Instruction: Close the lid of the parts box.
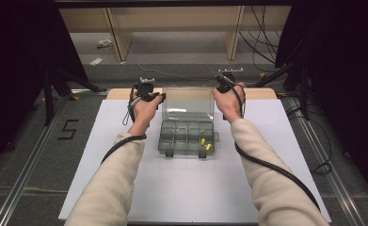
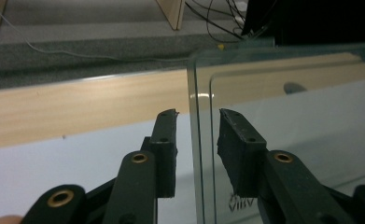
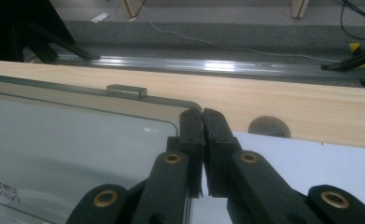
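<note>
A clear plastic compartment box sits on the white mat, its lid standing upright at the far side. A few small yellow pieces lie in its right compartments. My left gripper is at the lid's left edge. In the left gripper view the jaws stand apart, with the edge of the lid between them and untouched by the pads. My right gripper is at the lid's right edge. In the right gripper view its jaws are pinched onto the rim of the lid.
The white mat covers a wooden tabletop that has a round hole near the back. Metal rails run along both sides of the table. Wooden shelving and loose cables lie on the floor beyond. A "5" mark is on the left floor.
</note>
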A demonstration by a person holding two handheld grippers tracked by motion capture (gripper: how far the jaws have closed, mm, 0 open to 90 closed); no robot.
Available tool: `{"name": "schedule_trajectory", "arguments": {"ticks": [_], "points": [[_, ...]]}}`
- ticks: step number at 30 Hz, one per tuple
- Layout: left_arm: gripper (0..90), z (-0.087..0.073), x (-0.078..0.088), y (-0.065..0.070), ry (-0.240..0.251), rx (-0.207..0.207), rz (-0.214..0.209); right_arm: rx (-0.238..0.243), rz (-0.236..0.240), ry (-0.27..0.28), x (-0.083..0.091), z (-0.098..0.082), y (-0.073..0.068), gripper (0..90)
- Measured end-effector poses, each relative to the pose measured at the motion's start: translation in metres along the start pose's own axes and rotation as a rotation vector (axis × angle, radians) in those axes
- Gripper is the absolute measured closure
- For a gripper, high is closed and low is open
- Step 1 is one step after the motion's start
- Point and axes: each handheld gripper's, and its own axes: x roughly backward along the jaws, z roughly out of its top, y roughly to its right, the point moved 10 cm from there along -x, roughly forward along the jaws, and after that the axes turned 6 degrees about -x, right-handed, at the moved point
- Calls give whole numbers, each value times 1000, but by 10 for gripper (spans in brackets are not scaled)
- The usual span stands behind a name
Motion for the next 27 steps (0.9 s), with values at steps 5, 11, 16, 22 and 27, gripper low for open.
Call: {"name": "schedule_trajectory", "arguments": {"ticks": [5,11,16,22,27], "points": [[721,9,-1,3,0,-8,3,17,13,19,5,0,-1,878],[804,7,-2,-1,-16,-2,31,29,26,34,9,-1,-3,879],[856,4,-3,-3,-26,8,44,40,34,44,13,-1,-6,879],[872,5,2,-1,-22,31,48,40,38,51,14,-2,-6,880],[875,5,8,2,-4,29,39,42,45,55,19,-3,-6,880]]}}
